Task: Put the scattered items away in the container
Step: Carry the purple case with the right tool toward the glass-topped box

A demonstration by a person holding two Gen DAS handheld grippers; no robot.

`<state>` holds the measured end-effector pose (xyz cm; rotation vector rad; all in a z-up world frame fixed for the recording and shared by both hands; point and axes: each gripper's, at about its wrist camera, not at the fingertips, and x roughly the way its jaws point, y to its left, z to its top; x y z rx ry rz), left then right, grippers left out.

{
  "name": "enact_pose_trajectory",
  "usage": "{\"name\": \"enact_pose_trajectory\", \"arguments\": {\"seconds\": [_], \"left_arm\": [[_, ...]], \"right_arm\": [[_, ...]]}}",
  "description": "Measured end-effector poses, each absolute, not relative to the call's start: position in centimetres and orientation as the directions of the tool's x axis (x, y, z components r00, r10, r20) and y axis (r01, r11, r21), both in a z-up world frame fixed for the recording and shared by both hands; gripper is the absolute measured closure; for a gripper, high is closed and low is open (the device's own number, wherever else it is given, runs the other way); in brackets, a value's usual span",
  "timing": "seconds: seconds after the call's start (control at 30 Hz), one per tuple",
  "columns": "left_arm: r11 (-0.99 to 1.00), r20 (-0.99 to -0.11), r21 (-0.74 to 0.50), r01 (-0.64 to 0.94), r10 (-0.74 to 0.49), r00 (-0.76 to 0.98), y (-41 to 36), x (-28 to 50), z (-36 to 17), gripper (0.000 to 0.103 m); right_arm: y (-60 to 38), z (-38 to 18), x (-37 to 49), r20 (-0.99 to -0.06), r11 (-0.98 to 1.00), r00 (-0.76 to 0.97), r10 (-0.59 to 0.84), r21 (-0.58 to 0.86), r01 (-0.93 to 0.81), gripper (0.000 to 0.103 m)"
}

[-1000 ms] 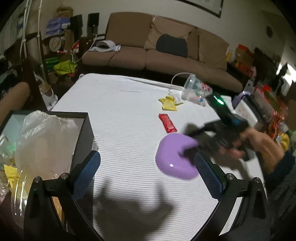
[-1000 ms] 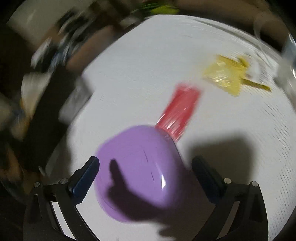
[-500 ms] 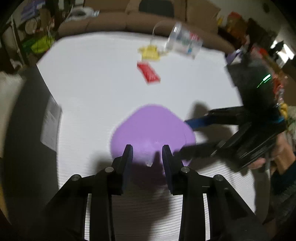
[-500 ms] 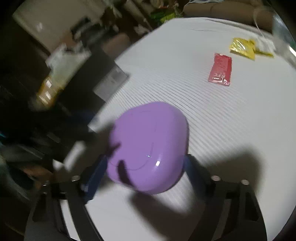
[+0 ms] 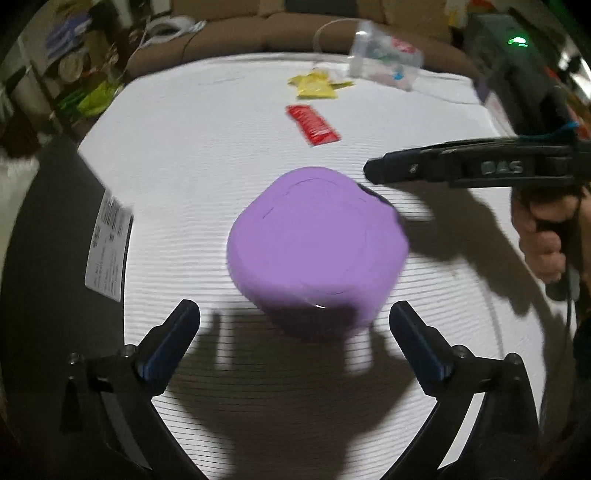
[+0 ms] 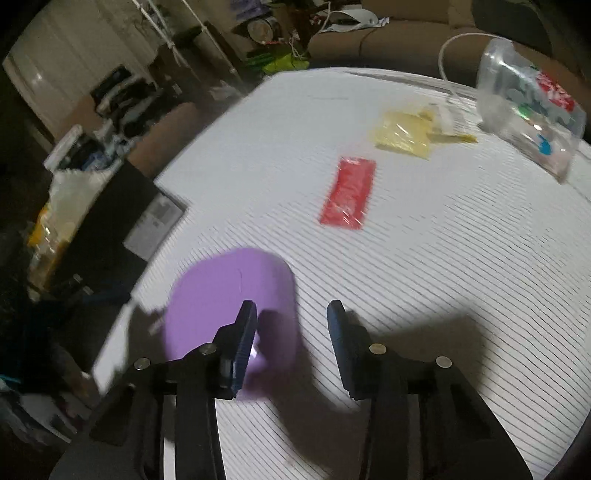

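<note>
Behind the white ribbed table (image 5: 207, 155) we see a brown sofa (image 5: 236, 33) and a cluttered, dim room. We have a purple case (image 5: 317, 243) sitting on the table near its near edge, just ahead of our left gripper (image 5: 294, 332), whose jaws are opening and stand wide to either side, touching nothing. Our right gripper (image 6: 291, 332) comes in from the right with its jaws closing; from its own camera the case (image 6: 229, 299) lies under and beside the left finger, and nothing sits between the pads, so we call it free of any hold. In the left camera that gripper (image 5: 373, 171) shows side-on just off the case's far right corner, a hand (image 5: 546, 236) on its handle. Farther out, towards the far edge, we spot a red packet (image 5: 313, 123), a yellow packet (image 5: 314, 85) and a clear plastic bag (image 5: 384, 64). At the table's left edge stands the black container (image 5: 55, 229), a white label (image 5: 107, 251) on its side.
</note>
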<state>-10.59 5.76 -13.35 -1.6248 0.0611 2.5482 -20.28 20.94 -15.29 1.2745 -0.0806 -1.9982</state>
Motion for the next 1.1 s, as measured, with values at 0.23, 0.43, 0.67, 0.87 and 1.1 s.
{"name": "enact_pose_trajectory", "arguments": {"seconds": [0.23,0.43,0.67,0.87,1.1], "left_arm": [[-0.982,-0.916,-0.166,-0.094,0.189,-0.354,4.3,-10.8,-14.4,0.000],[-0.984,-0.937,-0.171,-0.057,0.180,-0.299,4.2,-11.1,-15.8,0.001],[-0.983,-0.937,-0.170,-0.072,0.184,-0.296,4.3,-11.3,-15.6,0.001],[-0.986,-0.941,-0.155,-0.059,0.166,-0.295,4.4,-11.2,-15.8,0.001],[-0.990,-0.943,-0.133,-0.055,0.143,-0.301,3.9,-11.0,-16.0,0.000]], "right_arm": [[20.6,-18.0,-19.9,-0.704,-0.649,-0.112,-0.702,0.568,0.506,0.042],[20.6,-18.2,-19.2,-0.528,-0.449,0.099,-0.843,0.794,0.411,0.038],[18.2,-14.8,-17.9,-0.471,-0.361,0.147,-0.870,0.810,0.462,0.047],[21.6,-17.5,-20.0,-0.600,-0.570,-0.047,-0.799,0.730,0.377,0.046],[22.0,-20.5,-20.9,-0.401,-0.382,0.056,-0.914,0.900,0.209,0.046]]}}
